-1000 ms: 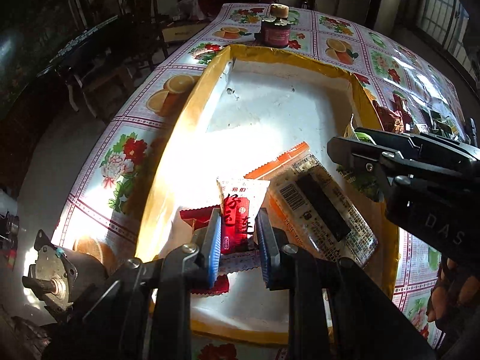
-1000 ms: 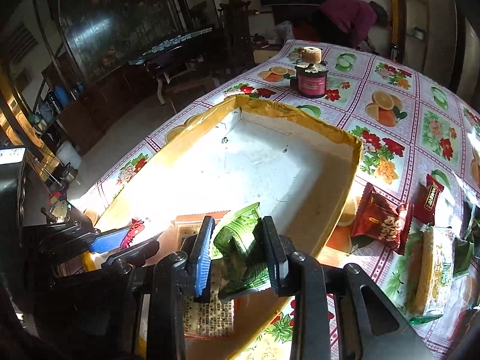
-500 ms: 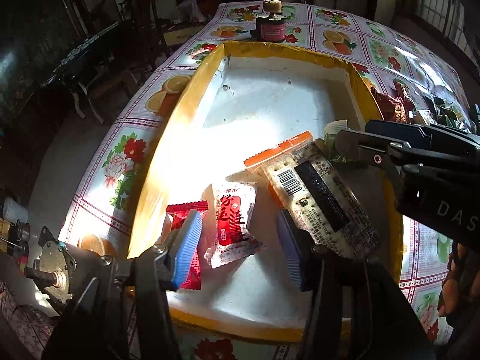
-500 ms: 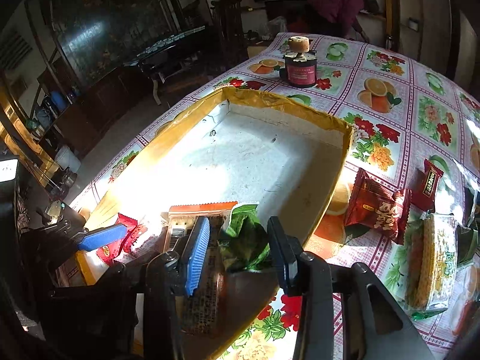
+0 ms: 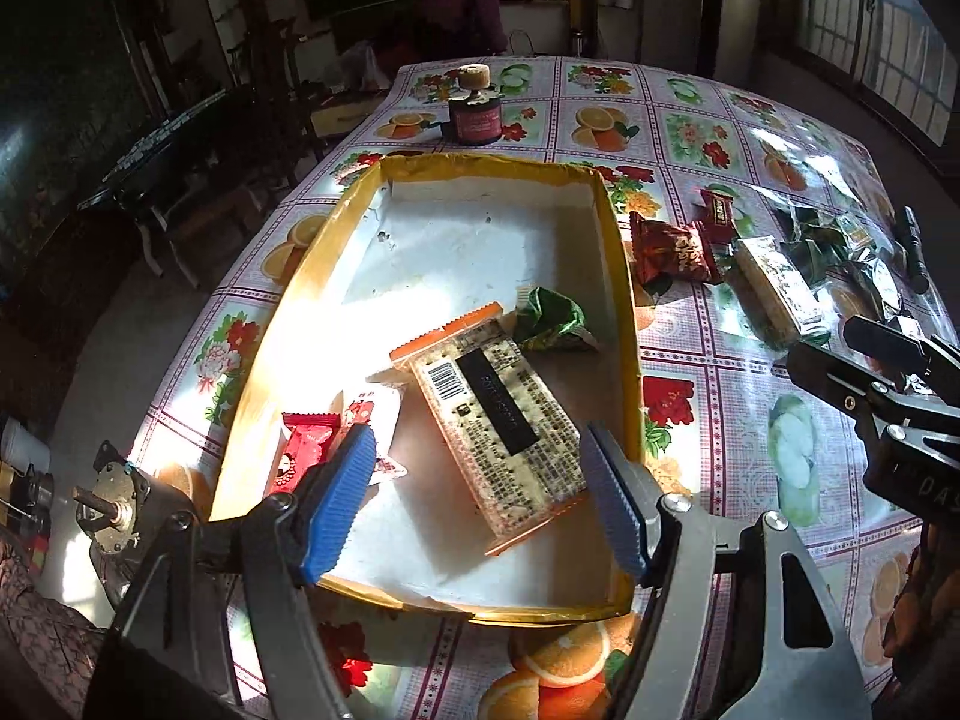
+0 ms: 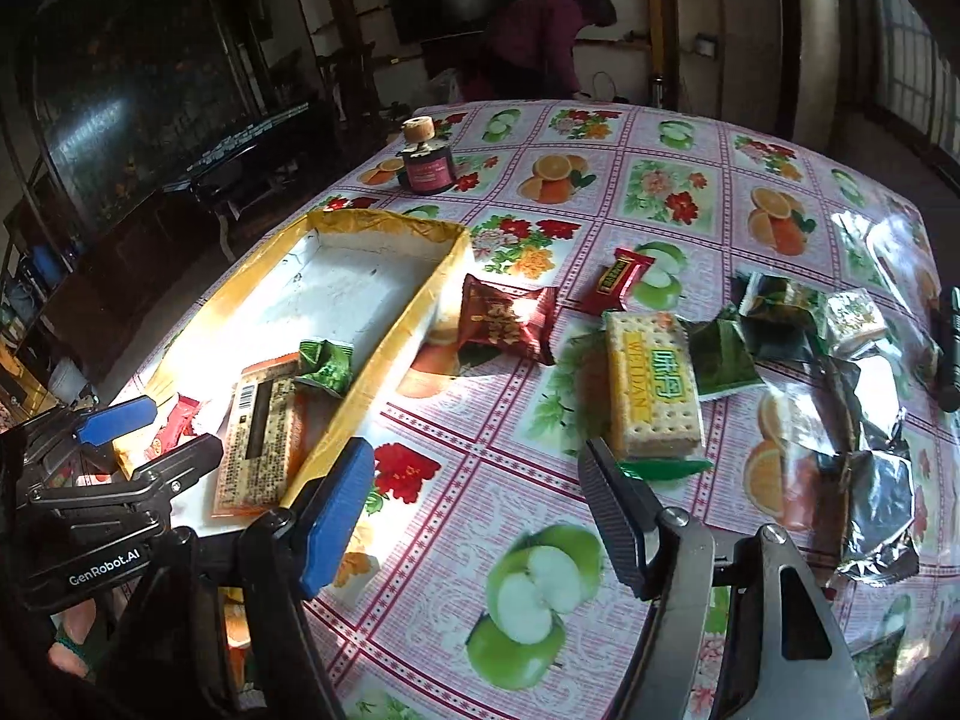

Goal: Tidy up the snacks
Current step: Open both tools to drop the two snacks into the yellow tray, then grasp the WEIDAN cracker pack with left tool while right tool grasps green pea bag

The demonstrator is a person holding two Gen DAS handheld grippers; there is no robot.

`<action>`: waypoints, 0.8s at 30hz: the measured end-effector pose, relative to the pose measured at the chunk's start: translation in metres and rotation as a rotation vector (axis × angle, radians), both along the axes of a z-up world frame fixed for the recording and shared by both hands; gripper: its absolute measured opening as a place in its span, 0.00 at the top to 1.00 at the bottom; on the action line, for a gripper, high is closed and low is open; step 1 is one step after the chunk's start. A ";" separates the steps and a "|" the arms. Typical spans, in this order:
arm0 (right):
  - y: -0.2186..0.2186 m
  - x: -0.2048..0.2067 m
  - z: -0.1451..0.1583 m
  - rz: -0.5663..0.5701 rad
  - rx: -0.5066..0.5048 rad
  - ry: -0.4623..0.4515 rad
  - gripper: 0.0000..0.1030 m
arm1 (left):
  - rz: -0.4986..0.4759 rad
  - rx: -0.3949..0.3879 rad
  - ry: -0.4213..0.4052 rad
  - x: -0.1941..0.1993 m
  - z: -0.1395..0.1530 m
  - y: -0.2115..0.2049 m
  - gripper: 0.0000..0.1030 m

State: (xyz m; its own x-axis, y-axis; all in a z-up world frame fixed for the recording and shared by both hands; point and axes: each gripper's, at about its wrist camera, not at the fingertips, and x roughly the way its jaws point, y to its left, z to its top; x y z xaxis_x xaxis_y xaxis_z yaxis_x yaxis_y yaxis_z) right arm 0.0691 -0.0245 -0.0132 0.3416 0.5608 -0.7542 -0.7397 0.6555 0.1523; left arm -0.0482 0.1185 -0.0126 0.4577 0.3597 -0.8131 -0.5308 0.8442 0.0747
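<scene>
Left wrist view: your left claw [image 5: 477,495] hangs over the near end of the yellow-rimmed tray [image 5: 621,300], jaws apart after just opening, nothing between them. In the tray lie the long cracker pack [image 5: 495,414], the white-and-red sachet [image 5: 375,411], a red packet [image 5: 306,447] and the green packet [image 5: 552,318]. Risk: the cracker pack sits right under the claw; a low pass could snag it and drag it over the rim.

Right wrist view: your right claw [image 6: 474,516] is over the flowered bench [image 6: 660,192], clear of the tray, jaws apart, just opened and empty. Loose snacks wait ahead: the biscuit pack [image 6: 651,384], the dark red bag [image 6: 507,318], a small red sachet [image 6: 621,279] and foil packets [image 6: 876,492]. Risk: the foil packets overlap, so a quick pinch may lift two or slip off; glare also hides their edges.
</scene>
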 end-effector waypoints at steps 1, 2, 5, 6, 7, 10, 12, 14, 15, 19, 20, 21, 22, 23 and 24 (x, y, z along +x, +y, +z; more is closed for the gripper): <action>-0.008 0.001 0.000 -0.020 -0.010 -0.012 0.29 | -0.014 -0.007 0.000 0.002 0.000 -0.006 0.28; -0.016 0.001 0.000 -0.040 -0.025 -0.023 0.29 | -0.027 -0.013 0.001 0.004 0.000 -0.011 0.27; -0.037 0.005 -0.003 -0.094 -0.063 -0.053 0.27 | -0.062 -0.012 0.004 0.011 0.000 -0.029 0.26; -0.044 0.006 -0.004 -0.112 -0.073 -0.056 0.26 | -0.072 -0.014 0.003 0.013 0.000 -0.034 0.26; -0.051 0.008 -0.006 -0.132 -0.082 -0.056 0.26 | -0.082 -0.018 0.002 0.015 0.001 -0.038 0.26; -0.066 0.013 -0.009 -0.169 -0.095 -0.050 0.26 | -0.110 -0.020 0.004 0.020 0.003 -0.052 0.25; -0.076 0.013 -0.010 -0.183 -0.096 -0.054 0.26 | -0.125 -0.018 0.010 0.023 0.003 -0.059 0.24; -0.085 0.013 -0.009 -0.187 -0.091 -0.052 0.25 | -0.141 -0.012 0.019 0.026 0.003 -0.066 0.23; -0.091 0.012 -0.009 -0.189 -0.087 -0.055 0.25 | -0.145 -0.009 0.022 0.026 0.003 -0.068 0.23; -0.120 0.008 -0.007 -0.216 -0.053 -0.051 0.25 | -0.162 -0.013 0.030 0.029 0.003 -0.077 0.22; -0.128 0.007 -0.006 -0.224 -0.045 -0.049 0.25 | -0.165 -0.015 0.034 0.031 0.002 -0.079 0.22; -0.135 0.007 -0.006 -0.233 -0.042 -0.048 0.25 | -0.169 -0.021 0.037 0.032 0.001 -0.081 0.22; -0.142 0.006 -0.007 -0.242 -0.042 -0.049 0.25 | -0.174 -0.031 0.040 0.034 0.000 -0.083 0.21; -0.147 0.006 -0.007 -0.253 -0.043 -0.048 0.25 | -0.179 -0.043 0.044 0.036 -0.002 -0.084 0.21; -0.154 0.005 -0.008 -0.265 -0.040 -0.045 0.25 | -0.184 -0.056 0.049 0.038 -0.004 -0.086 0.21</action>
